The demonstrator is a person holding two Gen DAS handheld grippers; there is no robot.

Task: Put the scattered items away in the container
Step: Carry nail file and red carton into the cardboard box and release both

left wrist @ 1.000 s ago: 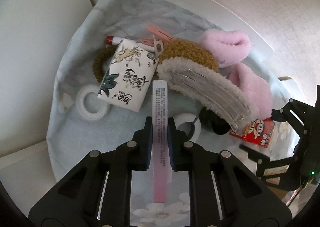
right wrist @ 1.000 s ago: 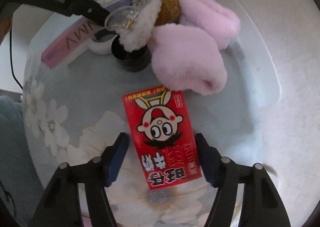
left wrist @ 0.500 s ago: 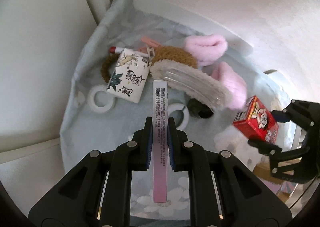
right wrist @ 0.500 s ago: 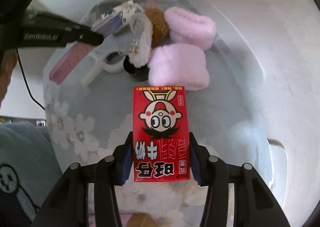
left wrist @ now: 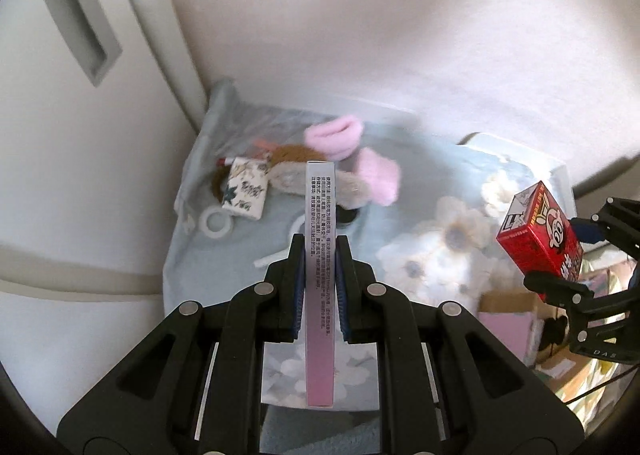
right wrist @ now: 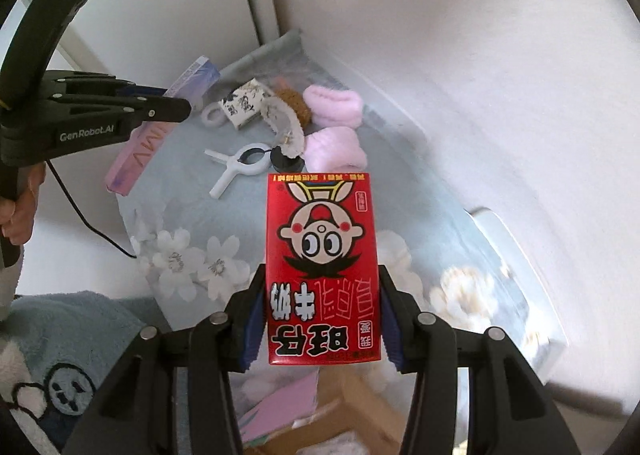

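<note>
My left gripper (left wrist: 319,255) is shut on a slim pink box (left wrist: 319,295), held on edge well above the flowered cloth (left wrist: 432,255). My right gripper (right wrist: 322,295) is shut on a red milk carton (right wrist: 322,267) with a cartoon face, also lifted; it shows at the right of the left wrist view (left wrist: 540,239). On the cloth lie two pink fluffy cuffs (right wrist: 334,123), a fleecy hairbrush (right wrist: 282,123), a patterned small box (right wrist: 244,107), a white clip (right wrist: 240,165) and a white ring (left wrist: 216,221). A cardboard box (right wrist: 352,415) opens below the right gripper.
The cloth covers a white table (right wrist: 516,251) set against a white wall and a white cabinet door (left wrist: 80,35). A dark round lid (right wrist: 286,163) sits by the brush. A blue towel (right wrist: 60,343) lies low on the left. The person's hand (right wrist: 20,215) holds the left gripper.
Both grippers have risen and pulled back from the cloth with their boxes. The right gripper closed on the red carton and lifted it off the cloth.
</note>
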